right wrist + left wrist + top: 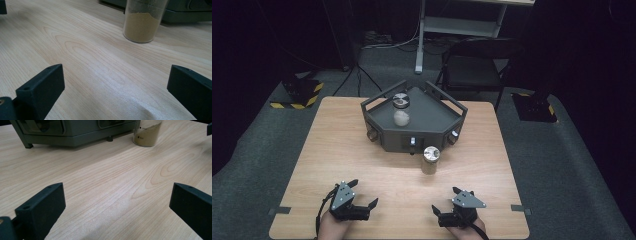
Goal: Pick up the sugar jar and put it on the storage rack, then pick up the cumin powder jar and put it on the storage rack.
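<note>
While both our left gripper (362, 201) and right gripper (446, 203) rest wide open and empty on the table (337, 150), the upright powder jar (431, 160) stands just before the grey rack (422, 125), at eleven o'clock from our nearer right gripper.

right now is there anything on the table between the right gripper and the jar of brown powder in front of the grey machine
Nothing visible. Bare wooden table lies between the open right gripper and the jar of brown powder, which stands free just in front of the grey machine. The left gripper sits off to the side.
</note>
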A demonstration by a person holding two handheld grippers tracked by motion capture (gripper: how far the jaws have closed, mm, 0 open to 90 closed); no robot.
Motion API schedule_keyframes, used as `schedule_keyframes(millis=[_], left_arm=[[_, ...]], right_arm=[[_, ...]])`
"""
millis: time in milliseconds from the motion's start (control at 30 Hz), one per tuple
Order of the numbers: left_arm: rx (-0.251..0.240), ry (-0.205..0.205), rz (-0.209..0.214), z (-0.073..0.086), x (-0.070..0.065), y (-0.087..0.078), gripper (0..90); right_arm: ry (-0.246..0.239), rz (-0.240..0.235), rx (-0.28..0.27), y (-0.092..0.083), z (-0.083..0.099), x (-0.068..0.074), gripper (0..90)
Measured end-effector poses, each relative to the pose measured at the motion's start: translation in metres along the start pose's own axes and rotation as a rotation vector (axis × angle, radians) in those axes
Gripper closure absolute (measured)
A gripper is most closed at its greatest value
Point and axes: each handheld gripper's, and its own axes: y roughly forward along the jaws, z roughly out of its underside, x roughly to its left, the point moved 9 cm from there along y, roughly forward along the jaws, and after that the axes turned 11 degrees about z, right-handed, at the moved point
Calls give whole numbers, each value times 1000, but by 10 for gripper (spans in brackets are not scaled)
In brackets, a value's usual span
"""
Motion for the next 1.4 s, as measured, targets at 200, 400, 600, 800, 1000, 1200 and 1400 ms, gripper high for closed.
schedule_keyframes(millis=[200, 400, 600, 800, 1000, 1200, 1400], left_arm=[[16, 9, -7, -1, -3, 0, 6], [37, 7, -12, -2, -3, 2, 6], [37, 3, -15, -2, -3, 2, 6], [32, 4, 0, -2, -3, 1, 6], [25, 8, 17, 0, -4, -1, 6], [15, 1, 19, 1, -4, -2, 5], [7, 2, 27, 1, -4, -3, 5]], right_arm=[[4, 10, 4, 0, 0, 0, 9], [-12, 25, 0, -1, 0, 4, 10], [-5, 27, -6, -1, 1, 4, 9], [-10, 28, -5, -1, 0, 4, 9], [-24, 35, -1, -1, 0, 6, 9], [-11, 37, 4, -1, 0, 5, 9], [6, 31, -10, -2, 1, 2, 8]])
